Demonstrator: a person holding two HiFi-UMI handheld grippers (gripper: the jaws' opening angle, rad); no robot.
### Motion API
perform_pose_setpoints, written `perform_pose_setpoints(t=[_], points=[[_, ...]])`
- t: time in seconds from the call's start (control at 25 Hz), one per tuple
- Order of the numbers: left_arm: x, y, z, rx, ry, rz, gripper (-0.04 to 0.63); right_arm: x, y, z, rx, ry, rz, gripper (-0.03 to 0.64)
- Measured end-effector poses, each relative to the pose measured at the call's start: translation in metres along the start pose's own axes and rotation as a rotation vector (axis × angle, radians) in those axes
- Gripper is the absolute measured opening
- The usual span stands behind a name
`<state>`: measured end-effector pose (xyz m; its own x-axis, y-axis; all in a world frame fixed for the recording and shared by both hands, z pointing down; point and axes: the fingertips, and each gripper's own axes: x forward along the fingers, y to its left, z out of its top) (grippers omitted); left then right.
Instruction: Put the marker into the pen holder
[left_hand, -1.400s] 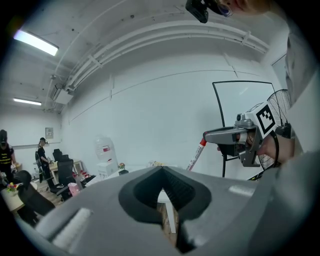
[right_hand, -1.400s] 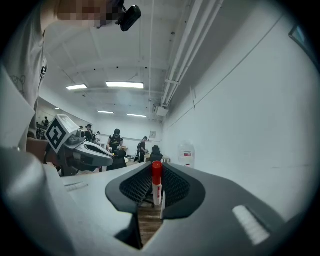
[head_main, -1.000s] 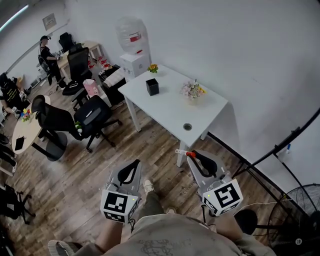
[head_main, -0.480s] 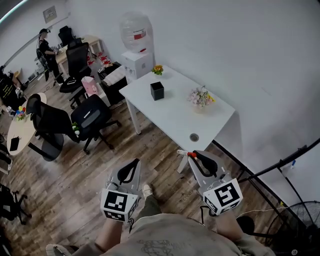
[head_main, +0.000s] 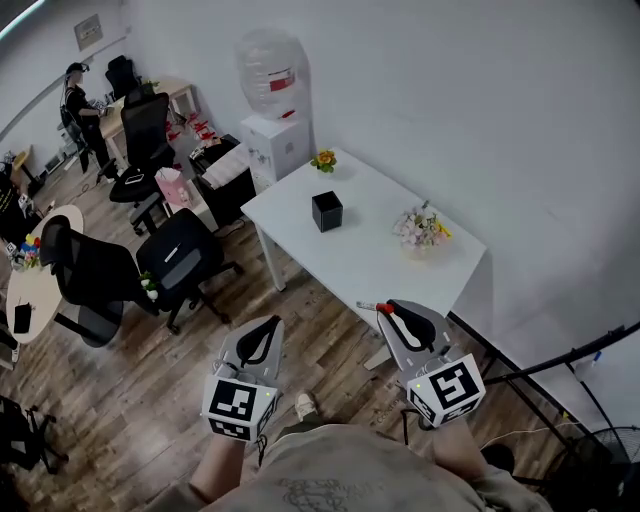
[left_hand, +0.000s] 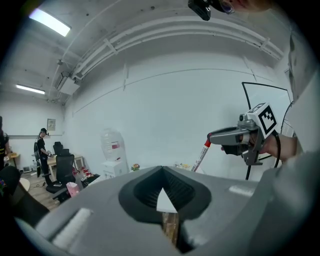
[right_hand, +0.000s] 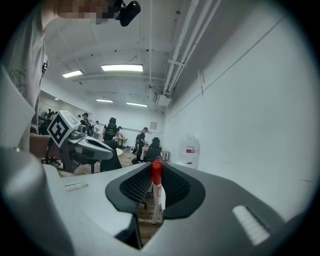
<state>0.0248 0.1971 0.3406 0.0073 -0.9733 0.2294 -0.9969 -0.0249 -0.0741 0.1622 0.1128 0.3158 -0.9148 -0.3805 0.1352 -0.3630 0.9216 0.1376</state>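
No words are legible; the water bottle's (head_main: 266, 52) red label (head_main: 284, 78) and the wall plaque (head_main: 87, 31) are too small.

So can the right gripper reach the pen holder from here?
Probably not yet: the pen holder stands back on the table, well beyond the right gripper, shut on the marker. Nothing blocks the way.

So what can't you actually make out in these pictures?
Pen holder: head view, too small to show whether anything is inside.
Marker in the right claw: right gripper view, print too small to read.
Table: head view, near corner hidden behind that claw.
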Motion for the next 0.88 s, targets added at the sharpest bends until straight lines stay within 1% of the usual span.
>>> perform_pose_setpoints(t=[0.24,0.4,0.68,0.88], points=[[0.030,0.073,0.003,0.005,-0.002,-0.012,0.000,0.074,-0.011,0.013,-0.007,0.000,-0.031,0.089],[0.043,0.110,-0.004,0.009,0.021,-0.019,0.000,0.112,-0.007,0.014,0.010,0.002,-0.035,0.089],[0.052,0.136,-0.013,0.011,0.038,-0.041,0.000,0.148,-0.001,-0.002,0.043,0.054,-0.025,0.089],[0.062,0.143,-0.014,-0.002,0.040,-0.042,0.000,0.164,-0.020,-0.004,0.039,0.062,-0.045,0.089]])
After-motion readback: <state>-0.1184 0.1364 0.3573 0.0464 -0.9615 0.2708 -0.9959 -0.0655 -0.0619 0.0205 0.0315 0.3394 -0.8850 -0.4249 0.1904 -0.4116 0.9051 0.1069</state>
